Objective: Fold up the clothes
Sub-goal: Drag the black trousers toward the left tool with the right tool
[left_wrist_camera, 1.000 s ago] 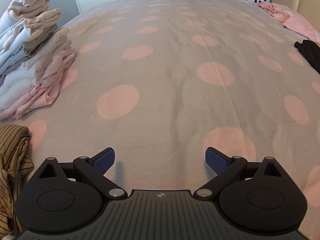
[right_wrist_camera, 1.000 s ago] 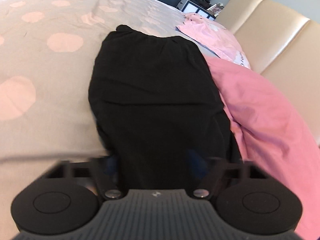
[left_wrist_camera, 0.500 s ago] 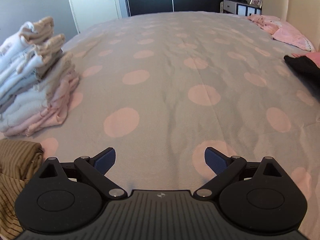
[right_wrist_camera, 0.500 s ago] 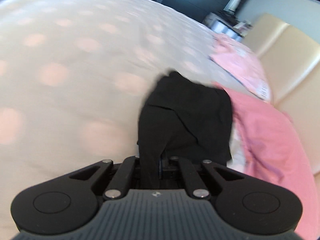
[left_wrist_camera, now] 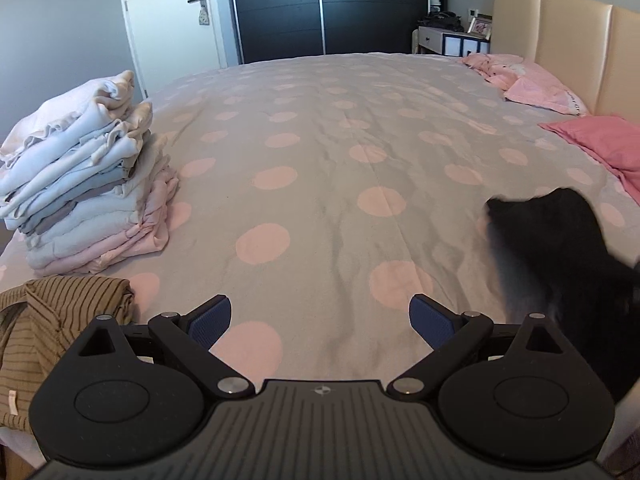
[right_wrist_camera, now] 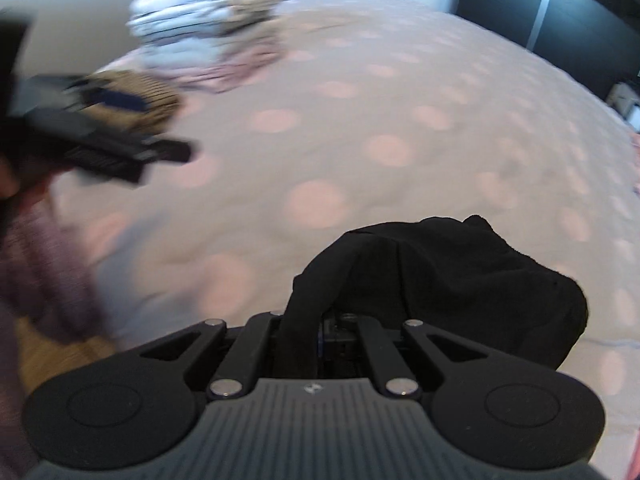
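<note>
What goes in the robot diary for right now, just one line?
right gripper: shut on black garment | left gripper: open, empty | folded stack: on bed

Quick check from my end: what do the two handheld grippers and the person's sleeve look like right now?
Both are matte black. The left gripper has two round pivot housings, silver rivets, a ribbed grey body with a small white emblem, and blue ribbed pads. The right gripper has the same build. The sleeve, blurred, looks mauve knit.

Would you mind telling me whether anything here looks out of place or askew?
The stack of folded clothes leans, its upper layers uneven. The striped brown garment lies crumpled at the bed's edge, unfolded. The black garment hangs bunched from the right claw.
</note>
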